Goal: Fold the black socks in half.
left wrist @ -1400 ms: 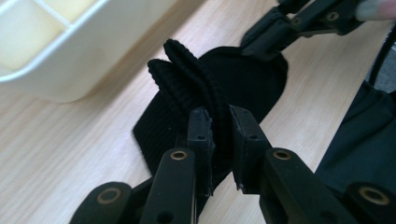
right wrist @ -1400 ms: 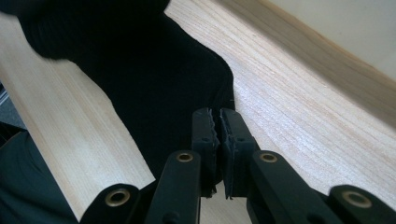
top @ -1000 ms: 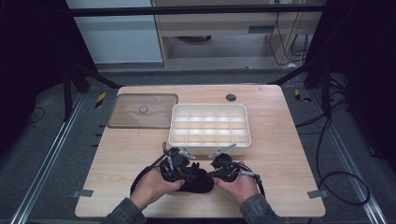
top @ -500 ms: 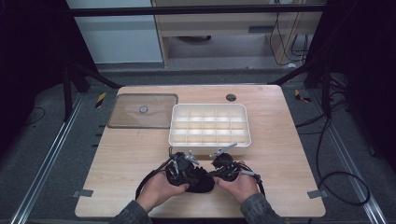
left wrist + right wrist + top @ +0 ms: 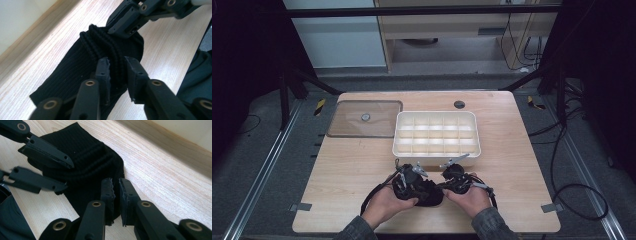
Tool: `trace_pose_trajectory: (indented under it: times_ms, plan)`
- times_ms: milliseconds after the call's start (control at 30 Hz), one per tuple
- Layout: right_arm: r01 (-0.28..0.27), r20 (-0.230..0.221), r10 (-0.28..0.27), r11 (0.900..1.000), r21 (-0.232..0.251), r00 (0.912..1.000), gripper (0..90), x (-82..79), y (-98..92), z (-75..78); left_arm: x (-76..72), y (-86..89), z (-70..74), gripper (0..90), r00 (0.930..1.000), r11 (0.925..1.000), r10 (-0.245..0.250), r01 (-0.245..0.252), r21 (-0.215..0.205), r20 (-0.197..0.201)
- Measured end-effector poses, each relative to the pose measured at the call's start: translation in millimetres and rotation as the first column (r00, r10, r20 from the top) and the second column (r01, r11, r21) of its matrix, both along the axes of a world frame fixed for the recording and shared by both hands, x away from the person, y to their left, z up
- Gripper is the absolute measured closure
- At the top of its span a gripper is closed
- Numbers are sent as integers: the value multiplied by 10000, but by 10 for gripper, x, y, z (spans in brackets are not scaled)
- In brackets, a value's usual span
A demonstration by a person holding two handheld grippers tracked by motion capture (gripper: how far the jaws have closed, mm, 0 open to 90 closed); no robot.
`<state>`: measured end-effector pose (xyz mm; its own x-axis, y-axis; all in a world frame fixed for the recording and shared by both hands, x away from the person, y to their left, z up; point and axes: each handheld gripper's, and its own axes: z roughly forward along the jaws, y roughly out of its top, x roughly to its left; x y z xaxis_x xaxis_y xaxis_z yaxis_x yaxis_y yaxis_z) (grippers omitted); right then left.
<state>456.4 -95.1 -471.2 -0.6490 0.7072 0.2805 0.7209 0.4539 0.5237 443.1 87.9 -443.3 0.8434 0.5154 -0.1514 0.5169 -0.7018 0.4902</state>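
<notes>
- Right now a black ribbed sock [image 5: 100, 52] lies bunched on the counter [image 5: 512, 150], between the two hand-held grippers and just short of the person's hands.
- Its folded, thick-ribbed cuff sits between the jaws of the left hand-held gripper [image 5: 117, 66]; those jaws have just been opening, and they now stand a narrow gap apart with the ribbed fold between them, the pads beside the cloth rather than clearly squeezing it.
- From the right hand-held gripper view, the right hand-held gripper [image 5: 116, 185] has its jaws nearly together, only a thin slit between the pads, over the near edge of the sock; whether any cloth is pinched in that slit I cannot tell.
- Each hand-held gripper's view also shows the other one's black jaws reaching onto the far side of the sock.
- Just beyond both hand-held grippers stands a white compartment tray [image 5: 404, 131], its cells pale and bare.
- Farther off, left of the tray, a clear lid [image 5: 347, 125] lies flat on the counter.
</notes>
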Motion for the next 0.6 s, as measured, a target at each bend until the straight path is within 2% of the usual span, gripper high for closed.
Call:
trace_pose_trajectory:
  times_ms: [100, 267, 600]
  plan:
    - [19, -30, -19, 10000, 40, 10000, 800, 2, -6, -1, -15, -14, 7, 677, 10000, 10000, -30, 30, -94, 10]
    - [78, -5, -78, 10000, 52, 10000, 766, -16, -39, 38, -58, -36, 80, 624, 9996, 10000, -92, 93, -4, 272]
    - [152, 352, -153, 9999, 35, 9993, 726, -47, -135, 218, -39, 42, 220, 555, 9973, 9989, 177, -207, 415, 711]
